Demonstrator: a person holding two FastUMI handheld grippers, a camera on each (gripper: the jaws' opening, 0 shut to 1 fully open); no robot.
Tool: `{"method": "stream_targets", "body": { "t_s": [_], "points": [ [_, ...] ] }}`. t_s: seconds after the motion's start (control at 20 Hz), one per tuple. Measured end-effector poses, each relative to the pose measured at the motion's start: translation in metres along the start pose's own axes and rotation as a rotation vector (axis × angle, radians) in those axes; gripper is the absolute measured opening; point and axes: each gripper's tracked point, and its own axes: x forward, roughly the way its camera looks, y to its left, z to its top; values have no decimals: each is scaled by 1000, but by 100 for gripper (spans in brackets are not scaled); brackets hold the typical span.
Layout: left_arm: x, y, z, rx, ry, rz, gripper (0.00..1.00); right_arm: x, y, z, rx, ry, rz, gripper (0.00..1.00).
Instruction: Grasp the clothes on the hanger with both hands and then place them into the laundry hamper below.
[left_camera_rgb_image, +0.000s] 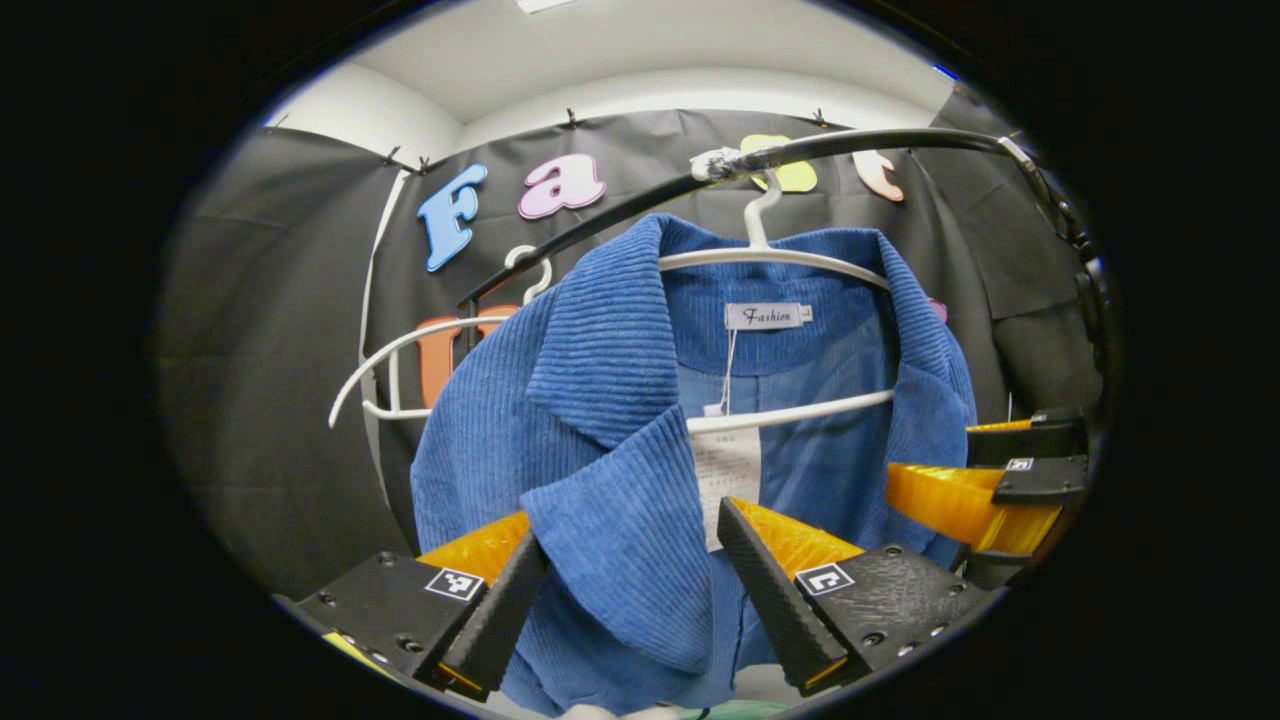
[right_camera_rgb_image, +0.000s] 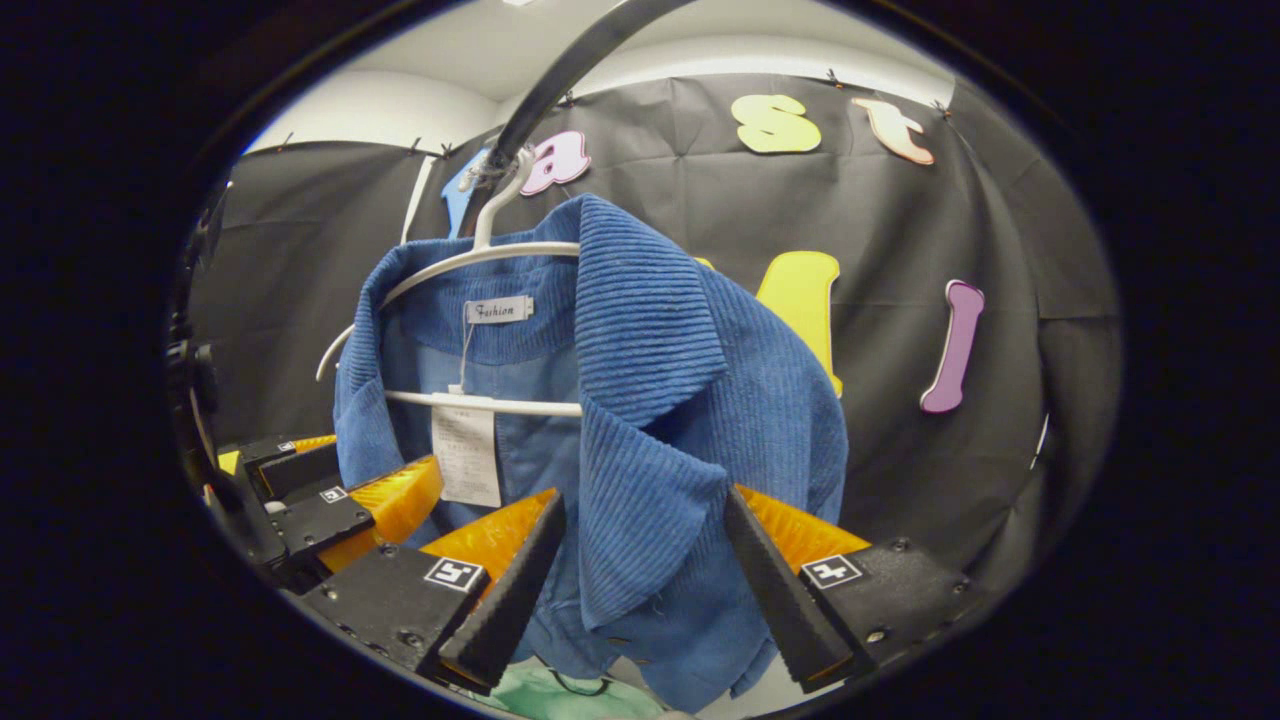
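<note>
On white hanger (left_camera_rgb_image: 790, 258), blue jacket (left_camera_rgb_image: 600, 450); hand-held grippers straddle lapels.

The blue jacket (left_camera_rgb_image: 600, 440) runs out of sight below the left gripper (left_camera_rgb_image: 630, 590); its paper tag's (left_camera_rgb_image: 727, 470) print is too small to make out.

We are in a staged recording booth rather than a lived-in home. Black cloth (right_camera_rgb_image: 1000, 250) is pinned up as the back and side walls, with small clips along its top edge, and above it we see a plain white wall and ceiling (left_camera_rgb_image: 640, 60). A dark clothes rail (left_camera_rgb_image: 870, 143) runs across the booth, carrying white plastic hangers (left_camera_rgb_image: 400, 375); one hanger (right_camera_rgb_image: 470, 262) bears a blue corduroy jacket (right_camera_rgb_image: 640, 420) with a paper tag (right_camera_rgb_image: 467, 455) attached, so we read the setting as a mock laundry corner built for demonstration.
</note>
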Motion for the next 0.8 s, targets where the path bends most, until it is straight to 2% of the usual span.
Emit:
{"method": "stream_targets", "body": {
  "t_s": [0.1,0.2,0.25,0.3,0.45,0.55,0.7,0.75,0.8],
  "points": [
    [4,1,3,-10,-5,4,97,6,4,-2,-4,8,3,94],
    [7,2,2,-8,3,14,98,11,6,-6,6,26,7,83],
    [10,4,1,-1,6,23,87,14,7,-8,18,36,14,74],
    [12,5,-1,1,7,24,83,14,7,-9,25,43,19,69],
    [16,4,-11,-5,42,3,70,19,8,-14,33,64,35,36],
    [16,0,-15,-28,67,-27,50,22,4,-14,45,76,33,19],
    [19,13,-20,-31,94,13,17,23,8,-19,89,106,87,9],
    [22,14,-21,-42,100,15,9,24,7,-18,92,109,98,7],
    [22,17,-21,-42,107,31,9,23,6,-18,90,112,105,7]
  ]
}}
